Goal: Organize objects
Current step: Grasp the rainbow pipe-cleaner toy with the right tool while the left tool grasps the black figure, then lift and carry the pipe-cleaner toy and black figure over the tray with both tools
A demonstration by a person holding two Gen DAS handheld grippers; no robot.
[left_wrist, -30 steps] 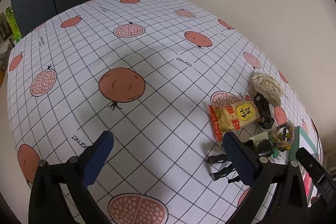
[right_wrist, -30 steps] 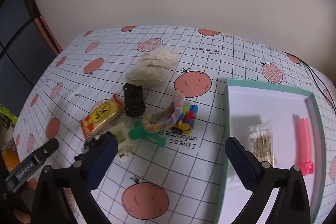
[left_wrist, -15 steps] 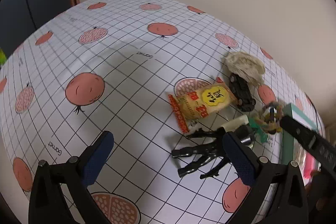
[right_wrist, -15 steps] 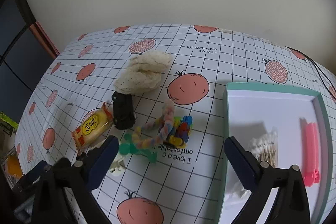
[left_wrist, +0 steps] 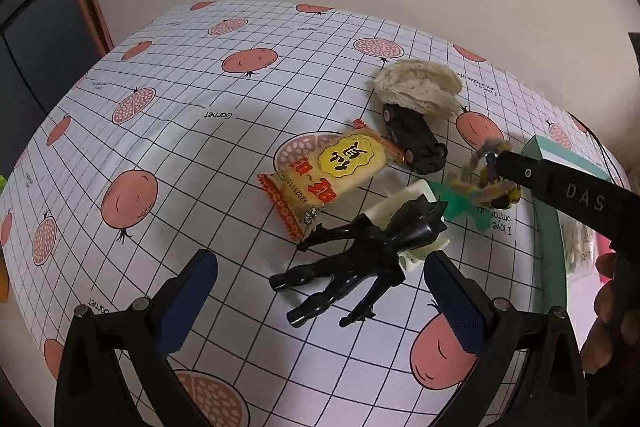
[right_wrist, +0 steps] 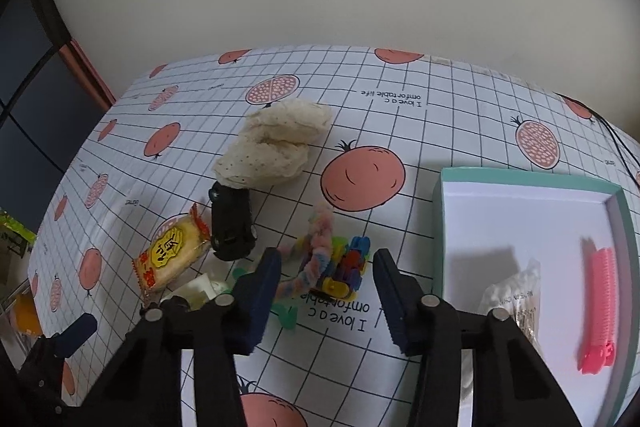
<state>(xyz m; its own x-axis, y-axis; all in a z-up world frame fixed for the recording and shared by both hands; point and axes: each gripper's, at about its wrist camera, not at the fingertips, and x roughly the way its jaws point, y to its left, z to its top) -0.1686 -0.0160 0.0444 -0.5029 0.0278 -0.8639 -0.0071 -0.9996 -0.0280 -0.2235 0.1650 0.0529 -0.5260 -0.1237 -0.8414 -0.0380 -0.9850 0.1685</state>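
Closing on the rope toy (right_wrist: pixel 316 259) was the step in hand, judging by the right gripper (right_wrist: pixel 326 291), which sat low over the counter (right_wrist: pixel 440 115) with its jaws parted and empty, one pad on each side of the braided pastel rope and the block cluster (right_wrist: pixel 352 267) tangled with it. To do it well, the gripper likely needed to drop a little more so the pads caught the thick braid and not just the loose end; the rope looked soft, so a firm squeeze near the middle seemed safest. Risk: the blocks could hang off or drop on the lift, and the green piece (right_wrist: pixel 286 315) lying just under the left pad could get snagged. The tray (right_wrist: pixel 528 179) sat just to the right, already holding a pink comb (right_wrist: pixel 600 307) and a swab bag (right_wrist: pixel 512 295), so a short carry over the near rim probably followed. The left gripper (left_wrist: pixel 320 307) hung open and empty above the black figure (left_wrist: pixel 352 267), which lay across a white plug (left_wrist: pixel 400 203). A snack pack (left_wrist: pixel 332 175), toy car (left_wrist: pixel 416 139) and cloth (left_wrist: pixel 416 91) lay behind, apart from the rope toy. The left should probably hold off so the two did not collide.
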